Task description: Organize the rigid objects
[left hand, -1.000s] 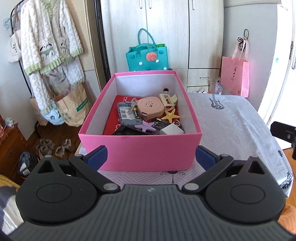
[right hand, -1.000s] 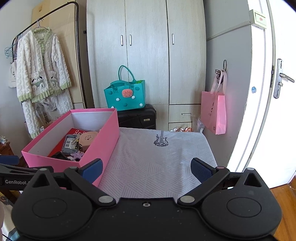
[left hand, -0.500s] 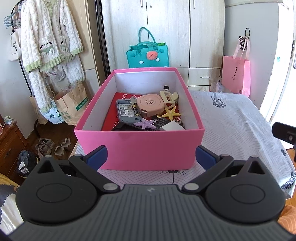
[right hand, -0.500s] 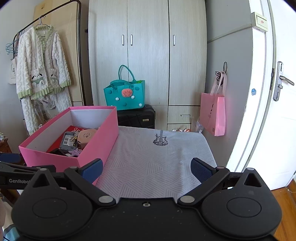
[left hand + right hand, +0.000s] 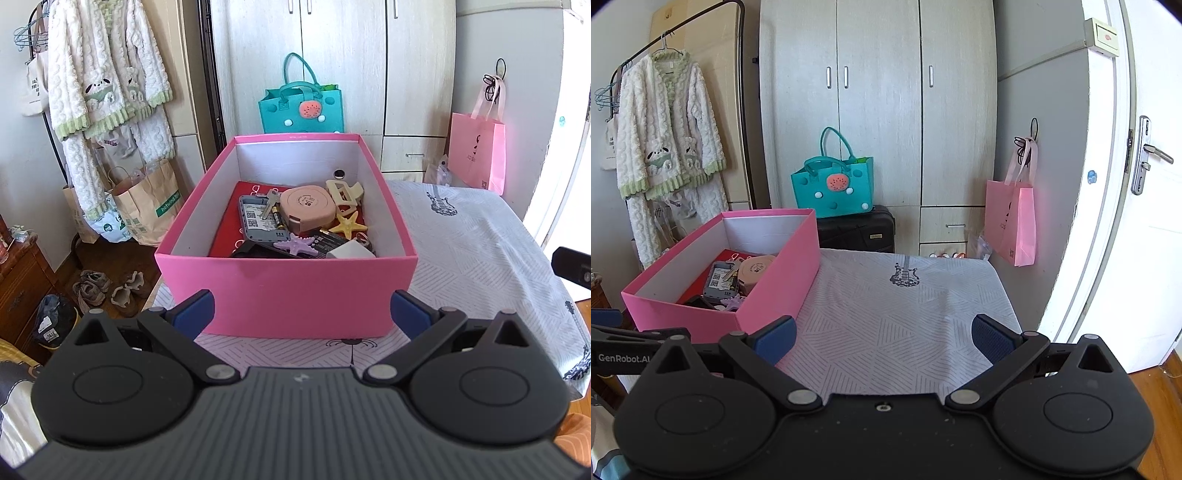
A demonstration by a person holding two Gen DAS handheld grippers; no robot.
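Pink box [image 5: 288, 295] sits at the middle of the left wrist view, on the worktop [image 5: 480, 236] with its striped grey cloth, and at the left of the right wrist view [image 5: 775, 291]. Inside it lie a round pink case [image 5: 306, 208], a grey phone shell [image 5: 255, 218] with a key [image 5: 269, 206] across it, a yellow starfish [image 5: 349, 223], a purple starfish [image 5: 297, 245], a cream hair clip [image 5: 343, 192] and a white block [image 5: 351, 253].

Left tool [image 5: 300, 310] is held level at the bottom of its frame, facing the box's near wall, its blue pads [image 5: 192, 312] spread wide and grasping nothing. Right tool [image 5: 882, 338] hovers level over the bare cloth at lower centre of its frame, just right of the box, pads [image 5: 991, 338] likewise spread apart and empty. A teal bag [image 5: 834, 188] stands against the wardrobe at upper centre.
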